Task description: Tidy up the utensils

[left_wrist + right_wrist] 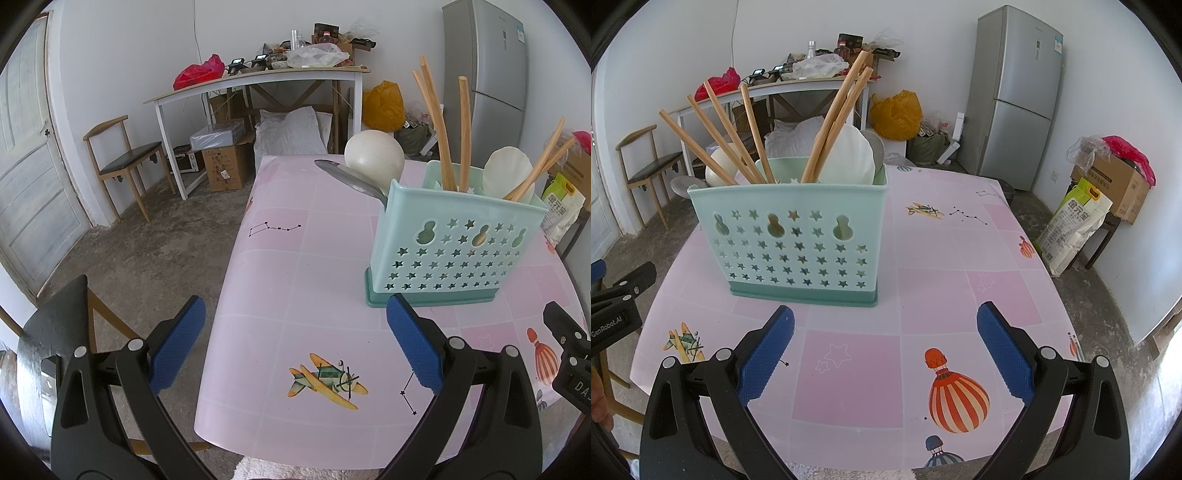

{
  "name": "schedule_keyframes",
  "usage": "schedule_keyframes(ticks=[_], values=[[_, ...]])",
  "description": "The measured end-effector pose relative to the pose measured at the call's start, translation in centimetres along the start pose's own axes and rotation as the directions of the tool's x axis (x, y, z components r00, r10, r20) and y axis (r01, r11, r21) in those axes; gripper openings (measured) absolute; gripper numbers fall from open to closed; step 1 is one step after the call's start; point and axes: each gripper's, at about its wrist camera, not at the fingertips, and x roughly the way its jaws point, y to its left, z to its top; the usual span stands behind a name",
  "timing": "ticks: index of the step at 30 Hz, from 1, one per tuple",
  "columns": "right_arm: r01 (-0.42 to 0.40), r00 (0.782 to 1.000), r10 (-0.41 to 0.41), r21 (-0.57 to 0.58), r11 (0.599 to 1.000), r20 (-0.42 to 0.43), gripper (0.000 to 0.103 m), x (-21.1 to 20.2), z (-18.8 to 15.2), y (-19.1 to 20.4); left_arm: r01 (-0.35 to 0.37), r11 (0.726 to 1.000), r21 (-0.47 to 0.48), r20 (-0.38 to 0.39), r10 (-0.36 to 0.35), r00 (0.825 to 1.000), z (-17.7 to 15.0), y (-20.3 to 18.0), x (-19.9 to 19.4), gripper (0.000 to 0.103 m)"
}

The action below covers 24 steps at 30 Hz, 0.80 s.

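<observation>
Blue-padded left gripper (pixel 295 343) and right gripper (pixel 885 343) spread wide and empty above the pink table (pixel 960 258), short of the mint utensil holder (pixel 794 240) standing mid-table, packed with wooden chopsticks (pixel 834 114) and pale spoons (pixel 849 155).

Left gripper (pixel 295 343) hanging wide apart over the near edge of my table (pixel 295 280), nothing between the blue pads (pixel 177 350).

From here I see the mint utensil caddy (pixel 454 240) standing upright ahead and to the right, holding wooden chopsticks (pixel 439 125), pale spoons (pixel 373 155) and a metal spoon (pixel 351 177) that leans out to the left. The right gripper's black tip (pixel 565 332) shows at my right edge.
</observation>
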Motion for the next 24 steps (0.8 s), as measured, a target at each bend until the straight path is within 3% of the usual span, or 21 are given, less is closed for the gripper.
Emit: schedule_keyframes(ticks=[24], values=[[-0.006, 1.0, 0.006, -0.001, 1.0, -0.001, 0.096, 0.02, -0.08, 0.11, 0.003, 1.0, -0.001, -0.002, -0.003, 1.0, 0.04, 0.11, -0.09, 0.095]])
